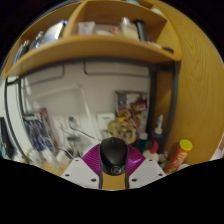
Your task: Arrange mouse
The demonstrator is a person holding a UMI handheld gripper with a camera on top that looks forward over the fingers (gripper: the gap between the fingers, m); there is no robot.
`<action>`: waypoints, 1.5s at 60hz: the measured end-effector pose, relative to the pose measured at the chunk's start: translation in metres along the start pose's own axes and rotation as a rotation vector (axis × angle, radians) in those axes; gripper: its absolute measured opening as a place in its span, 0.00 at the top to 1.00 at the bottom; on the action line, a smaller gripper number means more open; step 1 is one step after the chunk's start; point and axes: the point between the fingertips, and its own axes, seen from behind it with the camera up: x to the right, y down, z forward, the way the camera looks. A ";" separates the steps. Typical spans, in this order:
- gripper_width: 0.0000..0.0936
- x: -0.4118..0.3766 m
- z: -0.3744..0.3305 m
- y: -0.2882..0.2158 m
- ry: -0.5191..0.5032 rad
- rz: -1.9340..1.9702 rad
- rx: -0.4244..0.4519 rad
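Note:
A black computer mouse (113,154) sits between my gripper's two magenta pads (94,158), which press on its left and right sides. My gripper (113,162) is shut on the mouse and holds it up in front of a wooden desk with shelves (95,52). The mouse's scroll wheel faces the camera. Below the mouse an orange-yellow part of the gripper shows.
A wooden shelf unit with books and boxes (130,28) stands above. Its upright side panel (190,90) is at the right. Small bottles and jars (140,130) crowd the desk behind the mouse, and an orange bottle (180,153) stands at the right.

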 end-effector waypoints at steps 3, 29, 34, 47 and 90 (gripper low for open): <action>0.68 -0.035 -0.015 -0.024 -0.017 0.007 0.035; 0.69 -0.322 -0.022 0.146 -0.254 -0.087 -0.207; 0.68 -0.341 -0.017 0.200 -0.266 -0.129 -0.281; 0.67 -0.349 -0.013 0.288 -0.245 -0.196 -0.421; 0.07 -0.255 -0.077 0.104 -0.209 -0.041 -0.257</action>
